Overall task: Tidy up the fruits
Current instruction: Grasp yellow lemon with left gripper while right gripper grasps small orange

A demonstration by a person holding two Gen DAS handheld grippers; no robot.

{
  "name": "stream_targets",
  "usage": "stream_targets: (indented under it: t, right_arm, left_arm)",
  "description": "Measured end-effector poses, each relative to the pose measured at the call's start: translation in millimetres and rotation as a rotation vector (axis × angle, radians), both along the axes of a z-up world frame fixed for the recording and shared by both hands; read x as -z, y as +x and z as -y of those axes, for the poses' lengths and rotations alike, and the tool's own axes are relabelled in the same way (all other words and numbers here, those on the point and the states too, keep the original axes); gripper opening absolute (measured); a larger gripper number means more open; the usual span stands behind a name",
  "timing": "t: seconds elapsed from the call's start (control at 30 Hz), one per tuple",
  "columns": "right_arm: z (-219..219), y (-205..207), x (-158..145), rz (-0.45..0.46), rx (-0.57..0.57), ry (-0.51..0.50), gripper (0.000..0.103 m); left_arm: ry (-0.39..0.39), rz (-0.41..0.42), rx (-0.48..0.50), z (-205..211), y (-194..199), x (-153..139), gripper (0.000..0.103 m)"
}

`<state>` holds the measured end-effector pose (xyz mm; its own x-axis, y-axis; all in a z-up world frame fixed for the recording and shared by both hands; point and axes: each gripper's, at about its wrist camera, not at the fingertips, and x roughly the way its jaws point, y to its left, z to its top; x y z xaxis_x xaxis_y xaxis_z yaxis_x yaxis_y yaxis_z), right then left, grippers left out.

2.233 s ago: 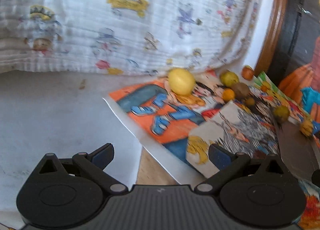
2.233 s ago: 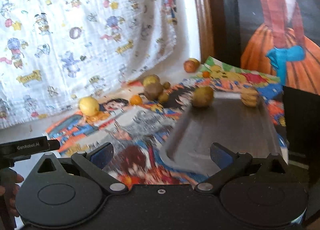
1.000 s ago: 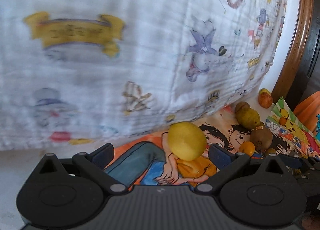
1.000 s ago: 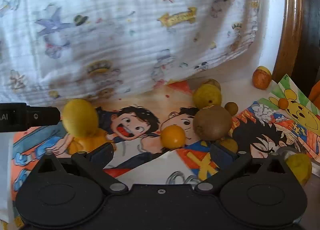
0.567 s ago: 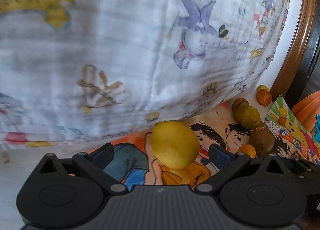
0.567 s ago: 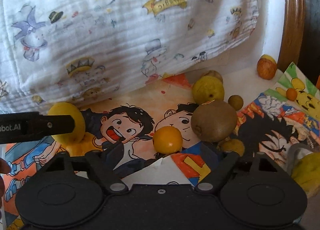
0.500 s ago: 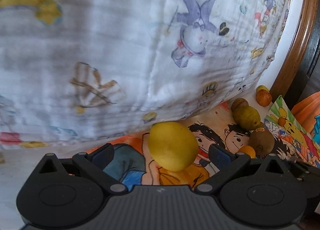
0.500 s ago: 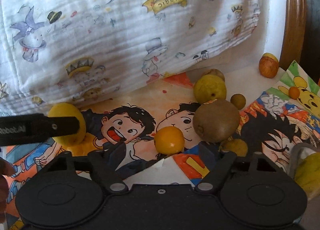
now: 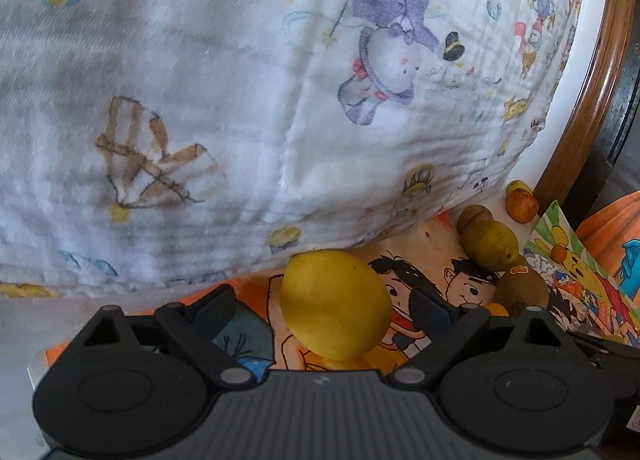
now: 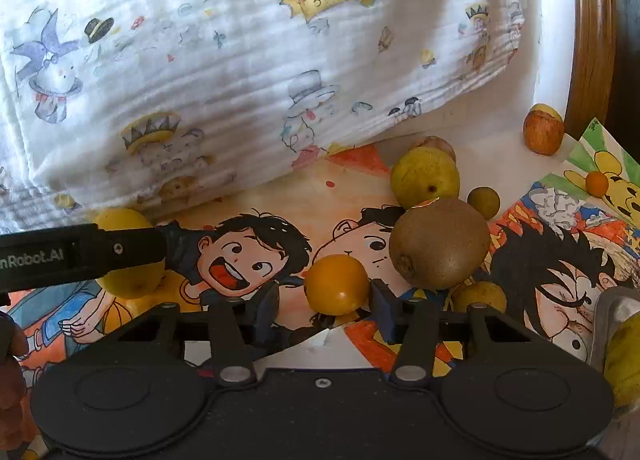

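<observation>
A yellow lemon [image 9: 336, 304] lies on the cartoon drawings [image 10: 256, 248], between the fingers of my left gripper [image 9: 324, 308]. Its jaws are closing, with a gap still showing on both sides of the lemon. In the right wrist view a small orange fruit [image 10: 336, 284] sits between the fingers of my right gripper [image 10: 324, 314]. Those jaws are closing too: the right pad is at the fruit's side and the left pad stands a little off it. A left finger [image 10: 80, 256] crosses the lemon [image 10: 128, 280] there.
Just right of the orange fruit lie a brown kiwi [image 10: 440, 244], a greenish fruit [image 10: 424, 177], a small round one [image 10: 484, 201] and a red apple [image 10: 544, 131]. A grey tray [image 10: 612, 300] holds a yellow fruit at the right edge. A white printed cloth [image 9: 240, 99] hangs close behind.
Both grippers have come forward and down onto the fruits. The right jaws have narrowed a lot around the small orange fruit. The left jaws have narrowed a little around the lemon.
</observation>
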<state>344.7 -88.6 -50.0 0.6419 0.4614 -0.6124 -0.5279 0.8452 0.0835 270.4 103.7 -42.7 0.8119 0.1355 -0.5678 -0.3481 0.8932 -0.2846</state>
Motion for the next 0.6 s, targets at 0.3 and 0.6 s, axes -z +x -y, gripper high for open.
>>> stream_targets:
  t: [0.3, 0.6]
  right_arm:
    - [3, 1, 0, -0.004, 0.012, 0.013, 0.047]
    - [3, 1, 0, -0.002, 0.020, 0.009, 0.043]
  left_arm:
    - [0.065, -0.005, -0.013, 9, 5, 4, 0.088]
    - [0.063, 0.000, -0.039, 10, 6, 5, 0.083]
